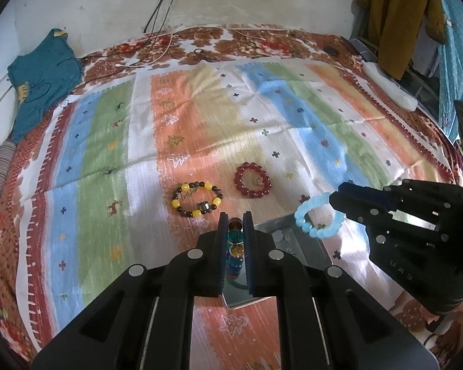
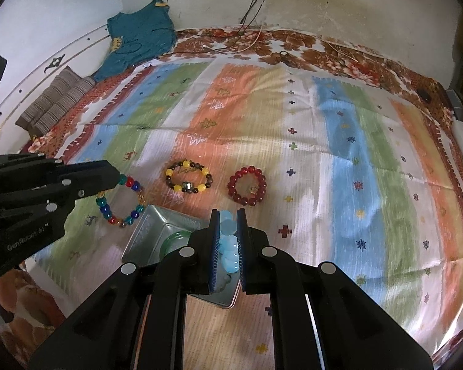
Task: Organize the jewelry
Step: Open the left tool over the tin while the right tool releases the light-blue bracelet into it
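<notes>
Two bracelets carried at once toward one container. The left hand-held gripper [image 1: 235, 220] is closed on a multicoloured glass-bead bracelet [image 2: 120, 200], pinched at one side so that the loop hangs free below the fingertips. The right hand-held gripper [image 2: 228, 215] is likewise clamped on a pale blue translucent bead bracelet [image 1: 319, 215], whose loop dangles in the same way. Both loops hang over or just beside a shallow square metal tray [image 2: 145, 231] resting on the striped, multicoloured bed cover [image 2: 339, 154]; gripping at the edge probably lets each bracelet drop cleanly into the tray on release. A green ring-shaped bangle [image 2: 173, 239] already lies in the tray.

Remaining jewellery: in the left wrist view, a yellow-and-dark bead bracelet [image 1: 197, 199] lies flat at 11 o'clock from the left fingertips, and a dark red round-bead bracelet [image 1: 252, 180] at 1 o'clock, well apart from each other. Both wait on the cover beyond the tray.

Obstructions: none between bracelets and tray, though the two grippers converge closely and could crowd one another. A teal folded garment [image 1: 43, 80] and black cables [image 1: 160, 9] lie at the far edge, clear of the work.
</notes>
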A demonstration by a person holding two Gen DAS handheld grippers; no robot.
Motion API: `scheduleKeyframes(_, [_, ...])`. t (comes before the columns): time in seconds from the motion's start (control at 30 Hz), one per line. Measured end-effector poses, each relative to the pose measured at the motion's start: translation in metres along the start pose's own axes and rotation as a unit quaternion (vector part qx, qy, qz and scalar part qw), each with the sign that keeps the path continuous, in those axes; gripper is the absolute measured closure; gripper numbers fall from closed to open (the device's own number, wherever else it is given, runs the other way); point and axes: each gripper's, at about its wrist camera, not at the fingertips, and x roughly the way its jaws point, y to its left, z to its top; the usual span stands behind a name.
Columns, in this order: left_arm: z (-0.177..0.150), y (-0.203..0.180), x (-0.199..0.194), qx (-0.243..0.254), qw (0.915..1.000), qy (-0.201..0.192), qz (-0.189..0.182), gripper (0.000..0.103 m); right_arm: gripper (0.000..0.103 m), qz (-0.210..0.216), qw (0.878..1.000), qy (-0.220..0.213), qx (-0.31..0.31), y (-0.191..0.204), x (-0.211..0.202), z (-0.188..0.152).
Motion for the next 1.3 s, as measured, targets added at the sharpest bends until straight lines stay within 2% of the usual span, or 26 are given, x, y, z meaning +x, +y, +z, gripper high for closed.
scheduleKeyframes(0.17, [-0.003, -0.001, 0.000, -0.003, 1.0000, 0.002, 0.001, 0.093, 0.091, -0.004, 1.000, 0.003, 0.018, -0.005, 0.004, -0.006])
scheduleKeyframes(0.23, [-0.004, 0.000, 0.000, -0.005, 1.0000, 0.001, 0.006, 0.084, 0.084, -0.019, 1.000, 0.004, 0.018, -0.007, 0.006, -0.006])
scheduleKeyframes(0.27, [-0.004, 0.001, 0.000, -0.007, 0.9999, -0.001, 0.010, 0.075, 0.073, -0.021, 1.000, 0.005, 0.020, -0.008, 0.006, -0.006])
scheduleKeyframes(0.3, [-0.004, 0.002, 0.000, -0.008, 0.9999, -0.003, 0.015, 0.075, 0.065, -0.024, 0.999, 0.008, 0.024, -0.009, 0.008, -0.006])
scheduleKeyframes(0.43, [-0.002, 0.008, 0.002, -0.015, 0.9995, -0.001, 0.027, 0.072, 0.064, -0.026, 0.999, 0.016, 0.028, -0.013, 0.011, -0.008])
scheduleKeyframes(0.5, [-0.001, 0.013, 0.001, -0.022, 0.9993, -0.002, 0.029, 0.066, 0.063, -0.027, 0.999, 0.019, 0.030, -0.015, 0.012, -0.008])
scheduleKeyframes(0.83, [0.003, 0.034, 0.012, -0.054, 0.9973, 0.010, 0.048, 0.049, 0.055, -0.033, 0.998, 0.032, 0.044, -0.024, 0.024, -0.001])
scheduleKeyframes(1.1, [0.012, 0.048, 0.029, -0.062, 0.9956, 0.025, 0.065, 0.034, 0.043, -0.050, 0.997, 0.046, 0.048, -0.031, 0.042, 0.008])
scheduleKeyframes(1.3, [0.019, 0.061, 0.051, -0.070, 0.9925, 0.045, 0.090, 0.032, 0.036, -0.051, 0.996, 0.048, 0.046, -0.034, 0.052, 0.016])
